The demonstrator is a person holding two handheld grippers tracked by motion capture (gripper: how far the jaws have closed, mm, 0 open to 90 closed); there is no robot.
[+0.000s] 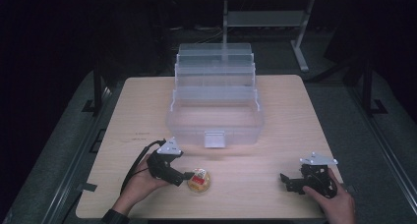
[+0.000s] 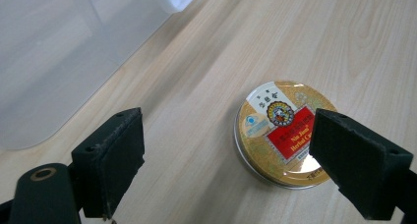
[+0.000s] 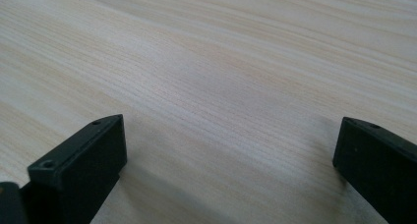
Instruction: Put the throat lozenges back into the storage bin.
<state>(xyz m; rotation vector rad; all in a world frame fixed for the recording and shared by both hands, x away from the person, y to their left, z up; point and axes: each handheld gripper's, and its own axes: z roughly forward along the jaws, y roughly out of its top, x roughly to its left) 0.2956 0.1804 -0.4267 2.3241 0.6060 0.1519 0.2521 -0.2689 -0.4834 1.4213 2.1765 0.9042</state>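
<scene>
Left gripper view looks down on a round gold metal tin with a red and white label [image 2: 282, 133], lying flat on the pale wood-grain worktop [image 2: 255, 47]. It sits toward the right-hand jaw of the left hand-held gripper [image 2: 248, 160], whose two black jaws stand wide apart with the tin between them; whether the right-hand jaw touches the tin cannot be told. From the high view the tin [image 1: 199, 181] rests near the front edge of the worktop [image 1: 285, 101], just at the tip of the left hand-held gripper [image 1: 187, 175]. Behind it, toward the middle, stands a clear plastic tiered storage box with its trays folded back [image 1: 215, 103]. Well apart to the right, the right hand-held gripper [image 1: 284, 181] sits low over bare wood, its jaws spread and holding nothing.
</scene>
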